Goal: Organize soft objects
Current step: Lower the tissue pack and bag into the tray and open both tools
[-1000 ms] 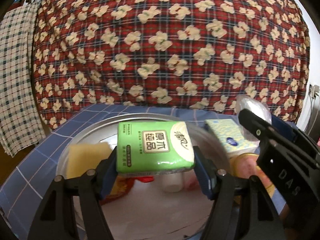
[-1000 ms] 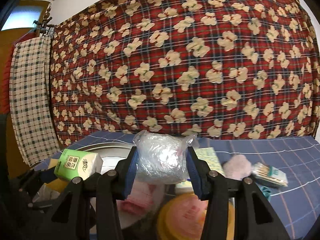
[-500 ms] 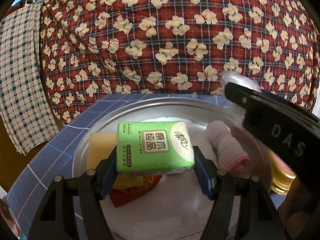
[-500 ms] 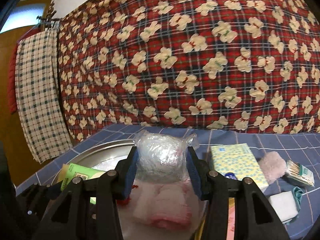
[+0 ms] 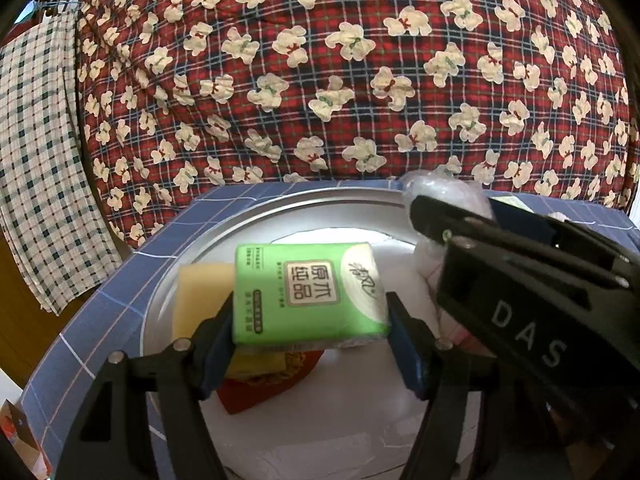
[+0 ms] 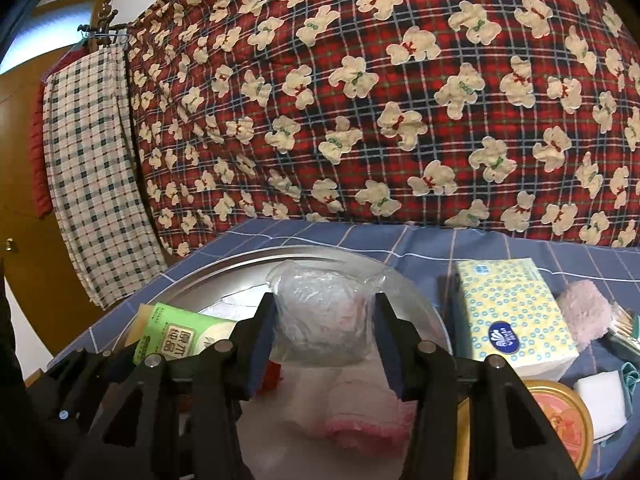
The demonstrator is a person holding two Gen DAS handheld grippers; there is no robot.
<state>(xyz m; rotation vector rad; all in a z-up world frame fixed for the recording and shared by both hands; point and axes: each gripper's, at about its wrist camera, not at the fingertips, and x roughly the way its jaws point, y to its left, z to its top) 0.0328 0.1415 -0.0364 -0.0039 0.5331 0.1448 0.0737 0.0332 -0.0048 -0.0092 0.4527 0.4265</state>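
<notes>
Nearest the left wrist camera, the left gripper point(image 5: 310, 316) pinches a green tissue pack point(image 5: 306, 290) by its two short sides, blue pads pressed flat against it, and holds it clear above the floor of a round metal tray point(image 5: 208, 240). Under and just behind the pack a yellow sponge point(image 5: 200, 292) lies in the tray toward its left wall, with a red packet point(image 5: 264, 390) partly beneath it. The middle and near part of the tray floor is bare and pale.

In the right wrist view, the right gripper point(image 6: 324, 332) squeezes a crumpled clear plastic bag point(image 6: 322, 316) between its pads, also held over the tray, nearer the right rim. A pink rolled cloth point(image 6: 360, 420) lies on the tray floor below it. The two grippers are close side by side, the right one's black frame crossing the right of the left view.

The tray sits on a blue checked tablecloth point(image 6: 420, 240), its left rim near the table's left edge. To the right of the tray, on the cloth, stand a yellow patterned tissue box point(image 6: 512, 312), a pink fluffy pad point(image 6: 586, 312), a white block point(image 6: 600, 400) and an orange lid point(image 6: 560, 420), crowded together.

Behind the table a red plaid quilt with bears point(image 5: 340, 80) fills the background, and a checked towel point(image 5: 36, 160) hangs at the left.
</notes>
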